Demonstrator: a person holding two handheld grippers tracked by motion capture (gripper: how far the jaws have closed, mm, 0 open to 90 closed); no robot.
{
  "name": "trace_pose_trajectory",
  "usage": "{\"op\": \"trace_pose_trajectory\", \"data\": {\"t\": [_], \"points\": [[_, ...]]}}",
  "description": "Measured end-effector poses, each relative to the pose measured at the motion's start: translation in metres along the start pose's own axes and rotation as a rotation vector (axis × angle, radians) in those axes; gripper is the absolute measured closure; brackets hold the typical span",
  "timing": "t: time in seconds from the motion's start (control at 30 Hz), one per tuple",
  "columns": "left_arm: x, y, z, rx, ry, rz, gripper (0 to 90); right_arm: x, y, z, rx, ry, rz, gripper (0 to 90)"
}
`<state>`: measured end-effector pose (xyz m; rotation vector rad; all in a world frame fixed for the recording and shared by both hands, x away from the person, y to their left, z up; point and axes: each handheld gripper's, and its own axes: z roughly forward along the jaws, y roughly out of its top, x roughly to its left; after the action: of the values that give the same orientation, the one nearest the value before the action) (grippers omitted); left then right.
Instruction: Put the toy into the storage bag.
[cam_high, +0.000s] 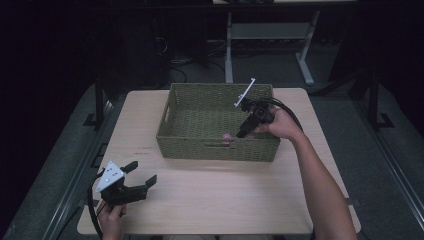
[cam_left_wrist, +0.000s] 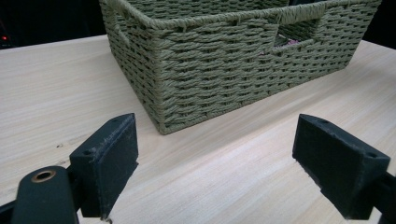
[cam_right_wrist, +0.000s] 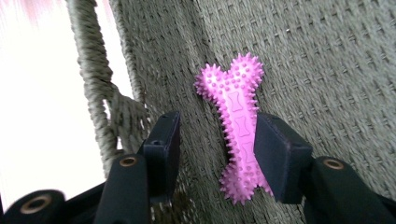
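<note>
Basket (cam_high: 215, 145) w/ 1 pink bone toy (cam_right_wrist: 238, 135), 2 tools: right tool (cam_right_wrist: 215, 154), left tool (cam_high: 141, 175).

The basket (cam_high: 170, 145) stands on the bench (cam_high: 215, 200), toward its far edge and near the middle of its width. The bone-shaped toy (cam_right_wrist: 239, 135) lies inside the basket, on its floor, close to the near wall and just beside the handle opening in that wall. The right gripper (cam_high: 243, 131) reaches into the basket from the right side, above the toy; one jaw touches the toy, the other stands apart from it. The left gripper (cam_high: 140, 175) sits before the basket, to its left, near the front-left corner of the bench.
</note>
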<state>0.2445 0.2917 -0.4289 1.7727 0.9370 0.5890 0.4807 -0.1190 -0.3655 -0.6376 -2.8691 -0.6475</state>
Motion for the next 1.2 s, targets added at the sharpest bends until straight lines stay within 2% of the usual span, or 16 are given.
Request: {"op": "trace_pose_trajectory", "data": {"t": [0.2, 0.5, 1.2], "points": [[0.000, 0.000, 0.000, 0.001, 0.000, -0.006, 13.8, 0.006, 0.001, -0.010, -0.036, -0.003, 0.001, 45.6], [0.001, 0.000, 0.001, 0.005, 0.000, -0.004, 13.8, 0.008, 0.000, -0.017, -0.052, -0.012, 0.004, 41.3], [0.000, 0.000, 0.000, 0.007, 0.002, -0.001, 13.8, 0.032, -0.004, -0.040, -0.095, -0.053, -0.022, 34.7]]}}
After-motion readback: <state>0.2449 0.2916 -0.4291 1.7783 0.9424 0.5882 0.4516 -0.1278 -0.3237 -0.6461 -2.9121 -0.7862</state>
